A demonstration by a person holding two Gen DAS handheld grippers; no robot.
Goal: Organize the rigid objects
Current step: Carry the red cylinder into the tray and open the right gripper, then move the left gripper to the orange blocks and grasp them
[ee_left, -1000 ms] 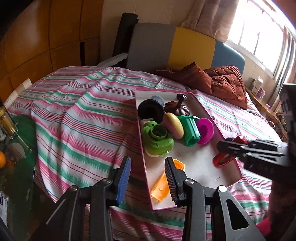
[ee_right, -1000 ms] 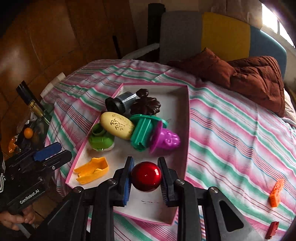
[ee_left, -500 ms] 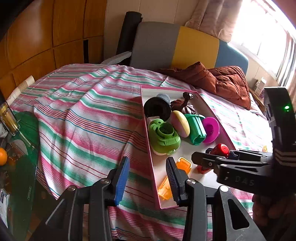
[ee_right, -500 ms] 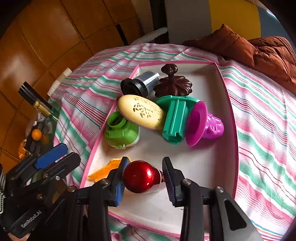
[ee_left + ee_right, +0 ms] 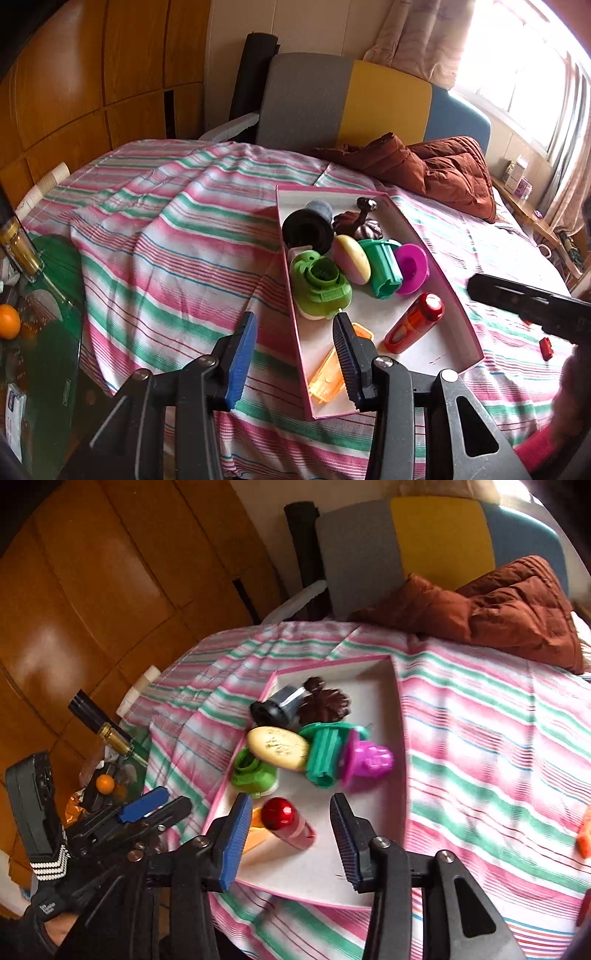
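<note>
Striped bedspread [image 5: 155,258]; pink-rimmed tray [image 5: 436,254] near edge

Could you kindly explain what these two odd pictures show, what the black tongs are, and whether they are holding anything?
No robot here: a person holds a two-fingered tool in each hand, with a wide-angle camera on each looking along its fingers. One picture is from the left gripper, the other from the right gripper. On the striped bedspread sits a pink-edged tray of plastic toys, including a red cylinder and an orange piece. Nothing is held; the right jaws are opening, with the cylinder lying loose beyond them.
</note>
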